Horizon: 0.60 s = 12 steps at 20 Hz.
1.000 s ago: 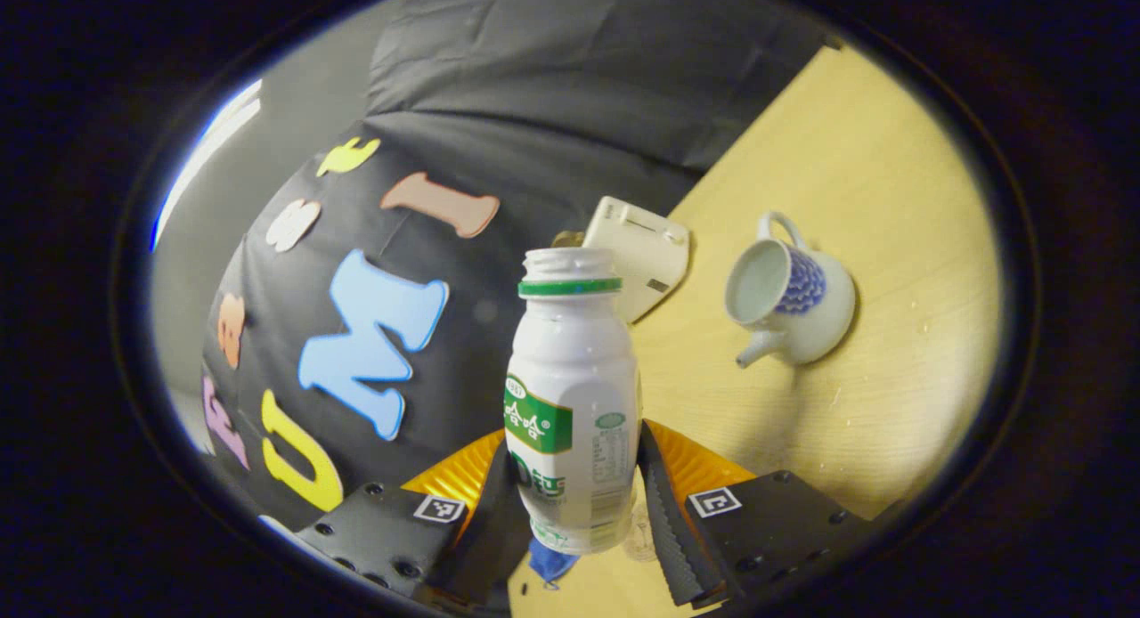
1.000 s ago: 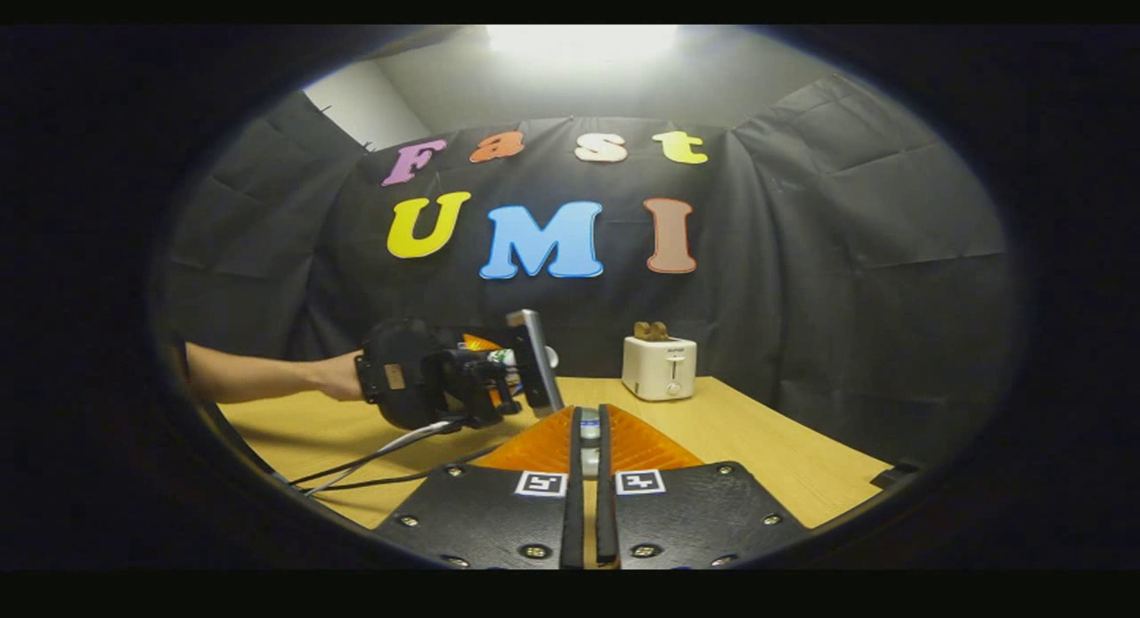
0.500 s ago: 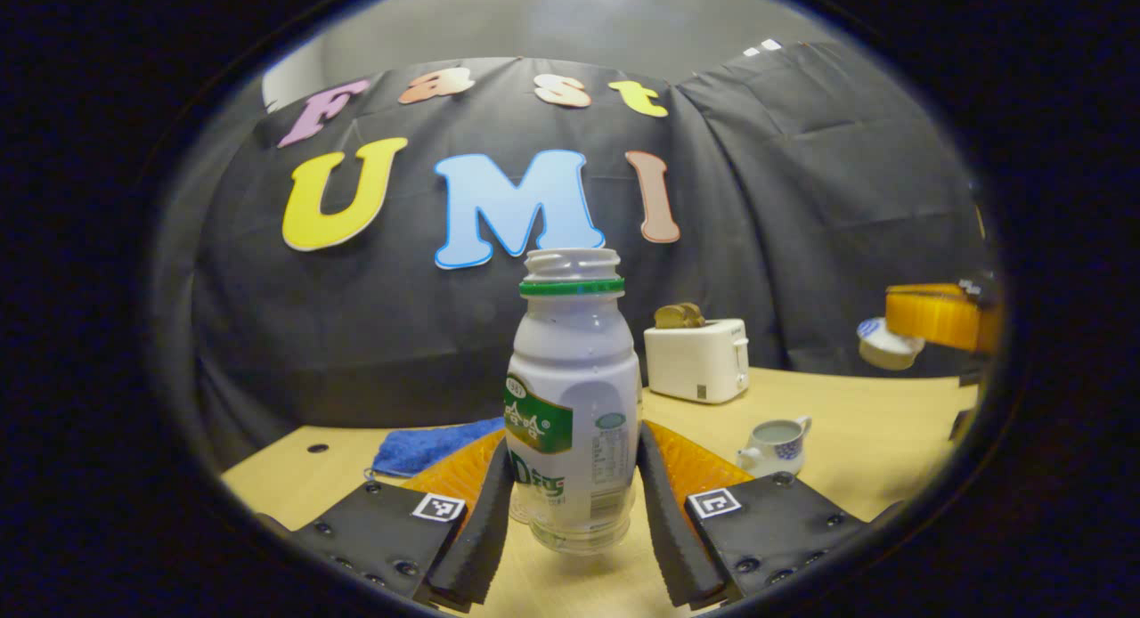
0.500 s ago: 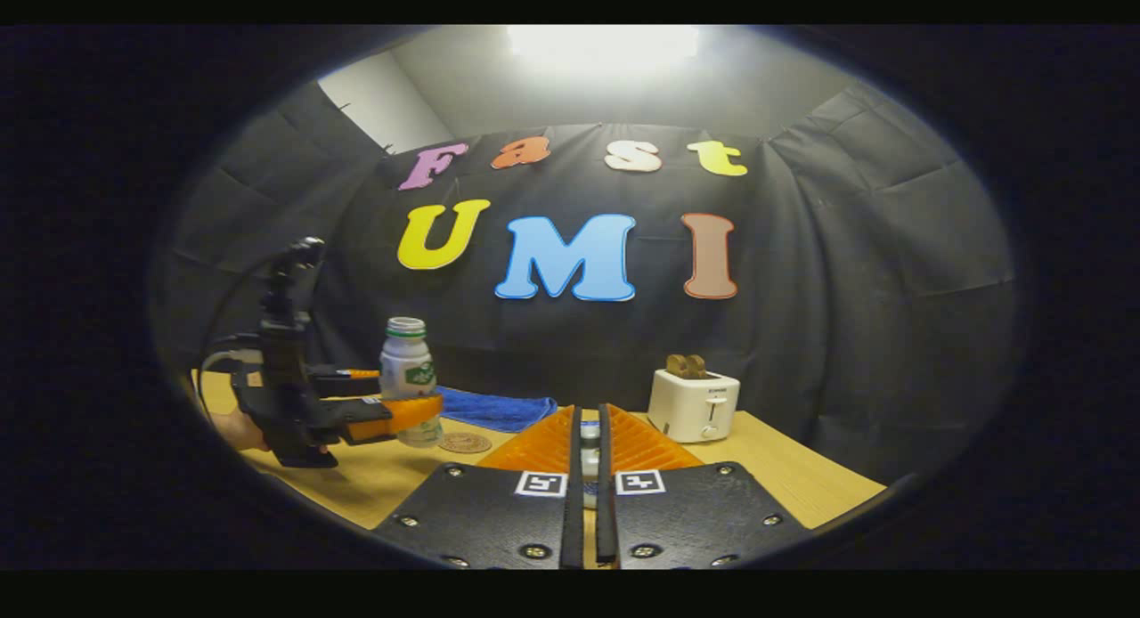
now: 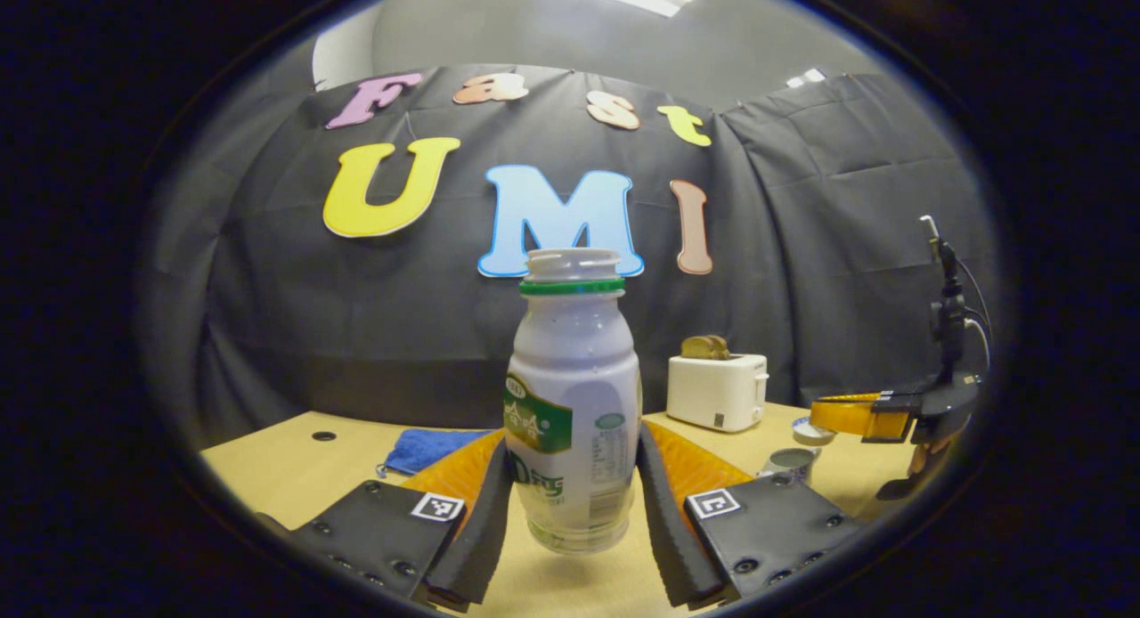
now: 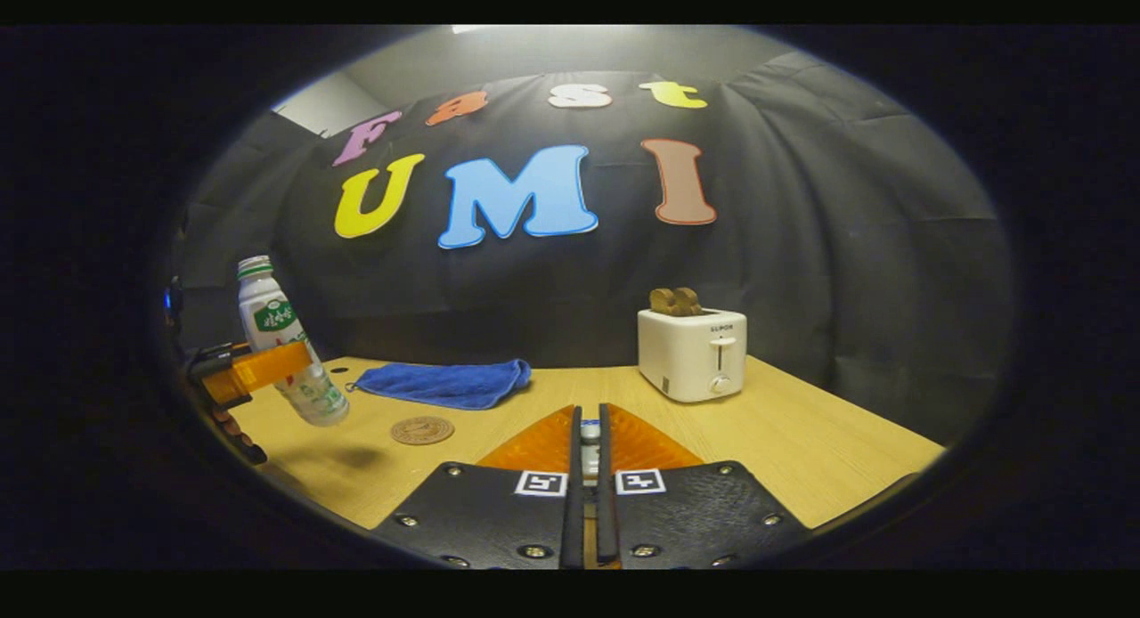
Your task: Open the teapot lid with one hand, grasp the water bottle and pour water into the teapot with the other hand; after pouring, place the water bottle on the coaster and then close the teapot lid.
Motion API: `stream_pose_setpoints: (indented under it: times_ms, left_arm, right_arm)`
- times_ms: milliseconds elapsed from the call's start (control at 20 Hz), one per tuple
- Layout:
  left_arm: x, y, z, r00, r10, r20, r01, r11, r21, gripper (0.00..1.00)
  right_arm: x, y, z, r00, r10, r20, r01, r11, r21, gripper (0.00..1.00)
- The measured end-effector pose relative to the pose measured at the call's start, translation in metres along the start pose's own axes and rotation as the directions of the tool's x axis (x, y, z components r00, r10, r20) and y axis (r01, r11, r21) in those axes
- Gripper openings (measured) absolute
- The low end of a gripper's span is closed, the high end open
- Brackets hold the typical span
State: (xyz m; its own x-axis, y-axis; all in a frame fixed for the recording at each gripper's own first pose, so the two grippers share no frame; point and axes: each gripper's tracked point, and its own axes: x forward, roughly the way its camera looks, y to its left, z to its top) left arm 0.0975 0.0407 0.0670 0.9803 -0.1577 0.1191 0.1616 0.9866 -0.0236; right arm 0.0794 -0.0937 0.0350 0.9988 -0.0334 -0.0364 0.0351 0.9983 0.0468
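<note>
My left gripper [image 5: 572, 475] is shut on a white water bottle [image 5: 574, 395] with a green neck ring and no cap. The bottle stands upright, its base a little above the wooden table [image 5: 294, 462]. In the right gripper view the same bottle [image 6: 283, 346] hangs at the far left in the left gripper [image 6: 254, 369], left of the round brown coaster [image 6: 422, 430]. My right gripper [image 6: 588, 419] is shut on the teapot lid's knob [image 6: 589, 437]. In the left gripper view the white lid [image 5: 810, 433] hangs in the right gripper [image 5: 855, 416], just above the white-and-blue teapot [image 5: 788, 462], which my own finger partly hides.
A white toaster [image 6: 693, 353] with toast in it stands at the back of the table. A blue cloth [image 6: 441, 382] lies at the back left, just behind the coaster. A hand shows under the right gripper at the far right of the left gripper view.
The bottle has swung from tilted over the teapot to upright and moved left, away from it. The right gripper has come down with the lid to just above the teapot.
</note>
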Motion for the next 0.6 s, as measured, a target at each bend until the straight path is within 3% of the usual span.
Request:
stream_pose_setpoints:
  times_ms: [100, 200, 250, 600]
  left_arm:
    - [0.007, 0.005, -0.009, 1.000, 0.013, -0.016, -0.013, 1.000, -0.003, 0.80]
    - [0.011, 0.008, -0.015, 0.999, 0.019, -0.031, -0.019, 1.000, -0.007, 0.76]
    - [0.013, 0.010, -0.018, 0.999, 0.022, -0.040, -0.023, 1.000, -0.007, 0.81]
    - [0.021, 0.013, -0.020, 0.998, 0.047, -0.051, -0.045, 0.998, 0.035, 0.76]
  right_arm:
    - [0.005, 0.002, -0.006, 1.000, 0.002, -0.015, -0.003, 1.000, -0.018, 0.06]
    - [0.007, 0.003, -0.009, 1.000, 0.003, -0.018, -0.004, 1.000, -0.027, 0.06]
    - [0.008, 0.004, -0.010, 1.000, -0.003, -0.020, 0.002, 0.999, -0.040, 0.06]
    - [0.017, 0.002, -0.026, 0.999, -0.009, -0.053, 0.007, 0.999, -0.045, 0.06]
